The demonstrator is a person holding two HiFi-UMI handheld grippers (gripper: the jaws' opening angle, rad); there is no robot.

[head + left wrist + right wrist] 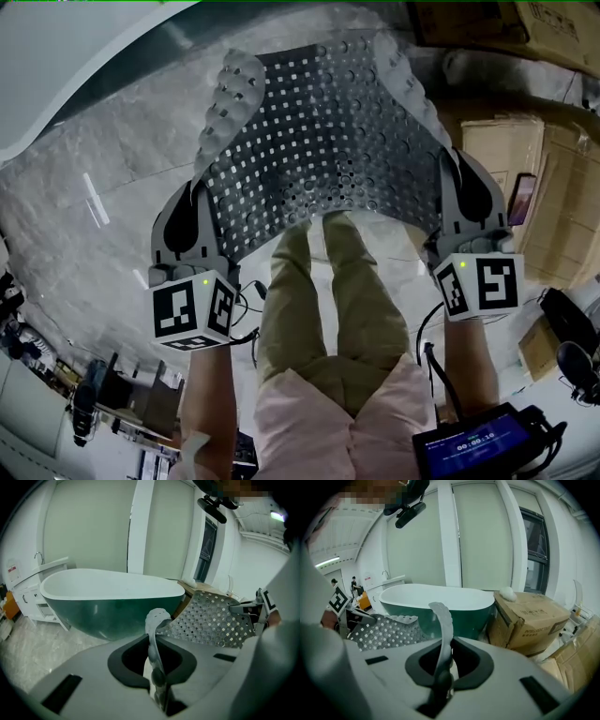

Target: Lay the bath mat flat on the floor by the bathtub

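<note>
Left gripper [157,679] and right gripper [440,679]: both of my tongs are clenched, each pinching one side edge of the bath mat [319,141]. In each gripper view the jaws are drawn nearly together, with only the thin strip of mat standing upright between them.

Bath mat: grey, perforated with small square holes and studded with round bumps. It hangs spread between my two tongs, in the air beside the bathtub [112,602], sagging in the middle. Its two corners farthest from me curl over, showing the pale bumpy face. It is not yet on the floor [84,216].

Hidden or cut off: in the head view the gripper bodies cover the points where the jaws meet the mat. The mat's near edge covers my feet, so only my legs [328,300] show below it. The bathtub appears in the head view only as a white rim cut by the upper left corner. Whether the mat's far edge touches the bathtub cannot be told.

Edges and open room: pale mottled floor lies bare along the bathtub's side, to my left of the mat. On the mat's other side, away from the bathtub, stand cardboard boxes [529,620], one close against the bathtub's end, which close in that side.
</note>
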